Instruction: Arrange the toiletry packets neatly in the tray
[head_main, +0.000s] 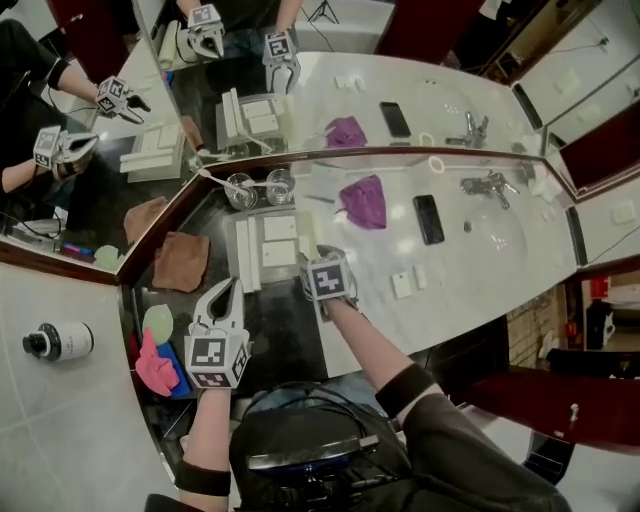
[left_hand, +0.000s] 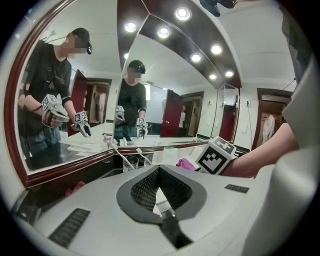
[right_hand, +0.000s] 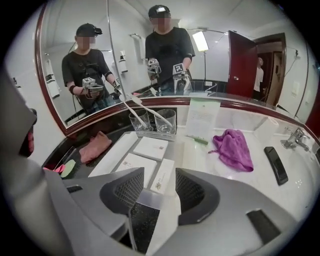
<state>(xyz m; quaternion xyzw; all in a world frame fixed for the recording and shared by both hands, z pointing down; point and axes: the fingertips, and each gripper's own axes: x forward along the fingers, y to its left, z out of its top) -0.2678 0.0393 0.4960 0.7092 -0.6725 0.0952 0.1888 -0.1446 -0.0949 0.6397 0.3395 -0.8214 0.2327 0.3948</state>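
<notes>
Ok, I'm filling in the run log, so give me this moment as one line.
left gripper: shut, empty | right gripper: open, above narrow white packet | packet: flat, ungripped

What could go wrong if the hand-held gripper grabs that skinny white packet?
The right hand-held gripper has its jaws open over the narrow white paper packet, which lies close beside a square white packet. Closing might nudge that neighbour crooked. Also, two clear drinking glasses holding toothbrushes stand at the far end of the clear plastic tray; a hard push that way could probably knock them.
</notes>
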